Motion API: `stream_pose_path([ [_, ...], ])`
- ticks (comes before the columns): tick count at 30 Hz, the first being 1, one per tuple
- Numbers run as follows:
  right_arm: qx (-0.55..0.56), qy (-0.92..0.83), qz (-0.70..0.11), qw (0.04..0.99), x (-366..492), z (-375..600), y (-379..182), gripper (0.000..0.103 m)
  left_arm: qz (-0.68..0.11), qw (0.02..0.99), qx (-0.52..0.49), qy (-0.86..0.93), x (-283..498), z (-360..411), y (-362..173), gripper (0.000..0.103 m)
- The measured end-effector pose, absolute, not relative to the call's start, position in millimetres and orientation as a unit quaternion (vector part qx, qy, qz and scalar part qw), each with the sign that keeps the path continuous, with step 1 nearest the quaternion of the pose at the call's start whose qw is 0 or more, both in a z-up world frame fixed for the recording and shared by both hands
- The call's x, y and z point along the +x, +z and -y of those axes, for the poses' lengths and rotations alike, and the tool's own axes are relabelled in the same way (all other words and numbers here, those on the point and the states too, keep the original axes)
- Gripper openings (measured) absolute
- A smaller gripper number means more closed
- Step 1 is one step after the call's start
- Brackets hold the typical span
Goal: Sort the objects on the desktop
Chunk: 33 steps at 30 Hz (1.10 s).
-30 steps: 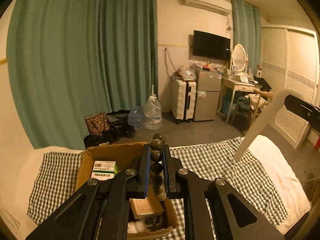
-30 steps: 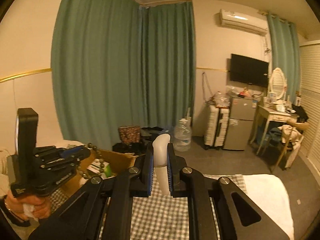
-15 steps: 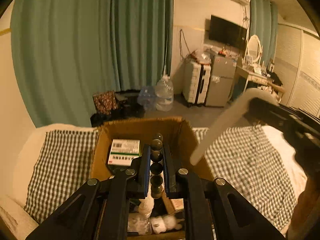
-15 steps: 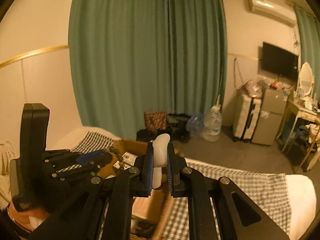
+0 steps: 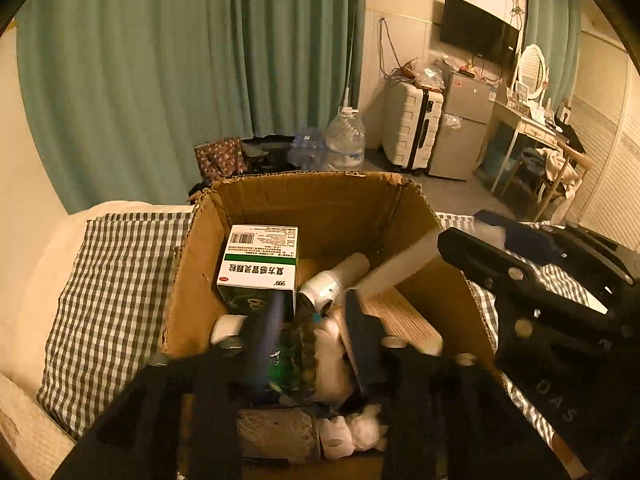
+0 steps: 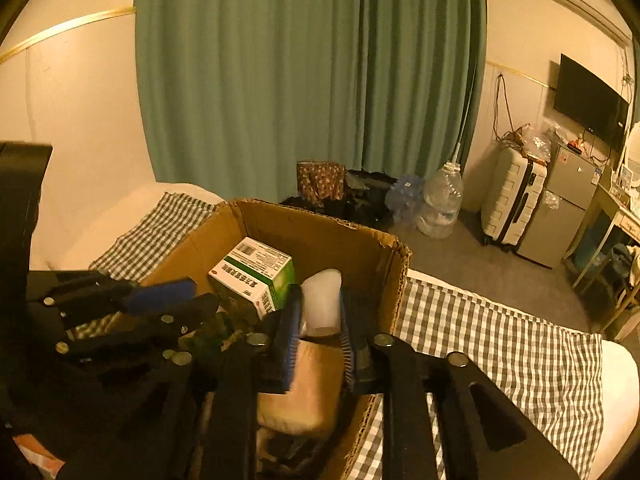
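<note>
I am holding both grippers over the open cardboard box [image 5: 320, 208] on the checked cloth [image 6: 500, 344]. My left gripper [image 5: 316, 336] has just been opening; its jaws are standing apart, and the dark bead string [image 5: 304, 344] is hanging between them, blurred, so I cannot tell if a pad is touching it. My right gripper [image 6: 320, 320] has just been opening too, with the white tube [image 6: 322, 300] standing loose between its spread jaws. Ahead of both, a green-and-white carton [image 5: 260, 264] is lying inside the box.
</note>
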State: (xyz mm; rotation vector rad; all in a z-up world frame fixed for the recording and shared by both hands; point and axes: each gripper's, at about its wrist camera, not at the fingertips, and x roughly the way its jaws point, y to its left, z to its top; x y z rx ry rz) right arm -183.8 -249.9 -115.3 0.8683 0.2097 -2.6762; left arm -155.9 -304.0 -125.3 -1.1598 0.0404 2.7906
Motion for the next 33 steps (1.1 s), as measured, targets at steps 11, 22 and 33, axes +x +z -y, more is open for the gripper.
stream_pose_path([
  [11,0.249,-0.958,-0.057,0.129,-153,213,-74,0.055,-0.036,0.064,-0.344,0.936,-131,283,-90,0.072],
  [22,0.212,-0.973,-0.029,0.085,-106,156,-16,0.098,-0.039,0.047,-0.272,0.960,-87,254,-30,0.103],
  [33,0.192,-0.981,-0.019,0.016,-56,93,26,0.103,-0.019,0.035,-0.221,0.975,-42,209,22,0.103],
])
